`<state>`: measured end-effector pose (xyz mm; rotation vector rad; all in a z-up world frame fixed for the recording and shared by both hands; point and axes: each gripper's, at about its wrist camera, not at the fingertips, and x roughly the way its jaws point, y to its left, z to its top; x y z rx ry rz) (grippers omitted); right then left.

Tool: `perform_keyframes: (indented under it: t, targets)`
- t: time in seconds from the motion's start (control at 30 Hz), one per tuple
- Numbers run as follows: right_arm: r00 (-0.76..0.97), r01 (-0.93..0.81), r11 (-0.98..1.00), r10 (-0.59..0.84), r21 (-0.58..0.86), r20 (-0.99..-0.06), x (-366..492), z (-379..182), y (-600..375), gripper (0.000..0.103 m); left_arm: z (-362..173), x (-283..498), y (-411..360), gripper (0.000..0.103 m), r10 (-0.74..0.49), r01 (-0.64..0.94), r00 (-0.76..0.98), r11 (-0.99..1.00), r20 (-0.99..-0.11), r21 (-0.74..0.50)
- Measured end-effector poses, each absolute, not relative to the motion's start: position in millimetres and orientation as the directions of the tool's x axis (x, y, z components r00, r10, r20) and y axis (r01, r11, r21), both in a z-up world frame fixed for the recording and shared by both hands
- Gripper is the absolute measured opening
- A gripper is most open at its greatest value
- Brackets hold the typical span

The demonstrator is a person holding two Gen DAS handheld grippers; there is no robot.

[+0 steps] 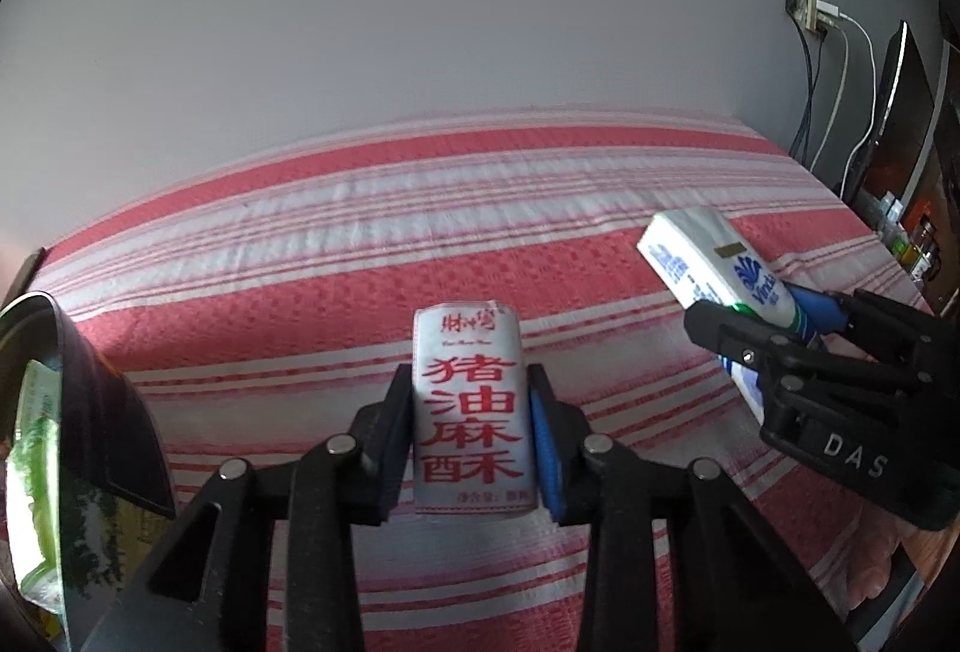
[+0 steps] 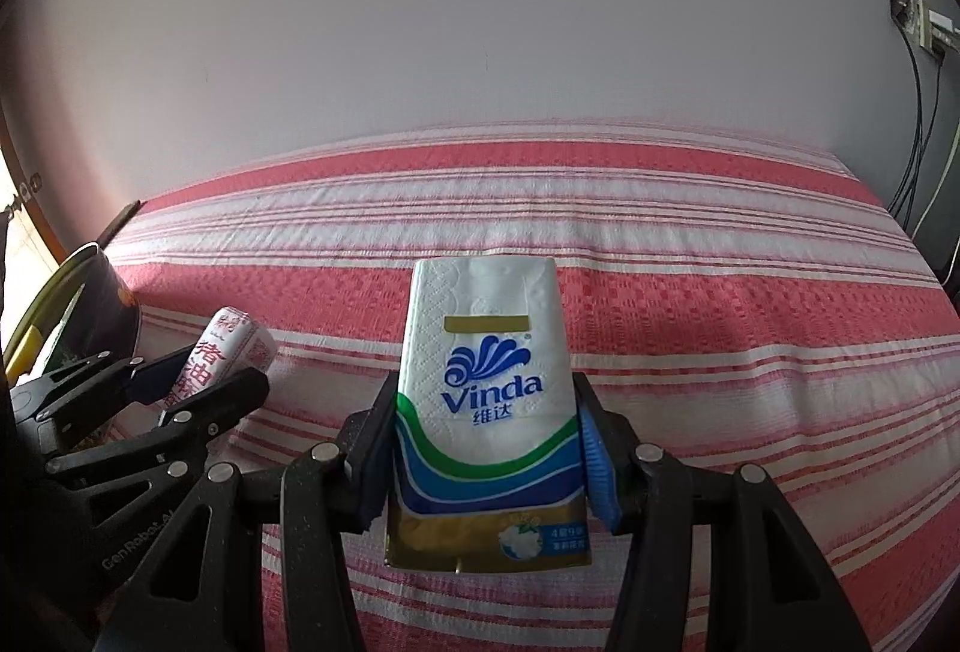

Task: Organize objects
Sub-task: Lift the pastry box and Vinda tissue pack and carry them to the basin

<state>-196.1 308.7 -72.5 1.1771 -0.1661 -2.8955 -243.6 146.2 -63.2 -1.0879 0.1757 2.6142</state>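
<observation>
The left tool (image 1: pixel 471 442) is closed on a white paper-wrapped snack roll printed with large red Chinese characters (image 1: pixel 473 409), its black finger on one side and its blue-padded finger on the other pressing the wrapper's two long sides. The roll stands lengthwise along the fingers, its far end reaching past their tips, and it is held above a red-and-white striped bedspread (image 1: pixel 300 256) rather than resting on it. The right tool (image 2: pixel 487 457) grips a white soft pack of Vinda tissues with a blue wave logo and green, blue and gold bands (image 2: pixel 487 388) in the same way — the pack sits upright between the fingers, its lower banded part between the pads and its upper white half clear beyond the tips. In the left wrist view the right tool (image 1: pixel 762 319) shows at the right edge with the tissue pack (image 1: pixel 702 256) tilted up and away from it, well apart from the snack roll. In the right wrist view the left tool (image 2: pixel 192 373) appears at the lower left, the snack roll (image 2: pixel 231 352) angled between its fingers. Just beside the left tool stands a dark open container with a glossy wall (image 1: pixel 90 382), green packaging visible inside it. A pale wall (image 1: pixel 420 22) rises behind the bed.
</observation>
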Motion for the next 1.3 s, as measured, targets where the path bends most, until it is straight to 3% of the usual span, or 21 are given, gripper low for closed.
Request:
perform_keyframes:
  t: [0.4,1.3]
  targets:
    - [-0.789,-0.042,-0.995,-0.026,0.096,-0.614,-179.7,-57.4,311.4,0.055,-49.6,-219.7,147.0,0.034,0.184,-0.284,-0.772,-0.956,-0.609,0.071]
    - [-0.87,-0.061,-0.997,0.028,0.05,-0.492,-151.3,-43.2,299.7,0.055,-31.3,-191.4,119.8,0.034,0.156,-0.21,-0.878,-0.975,-0.452,0.073]
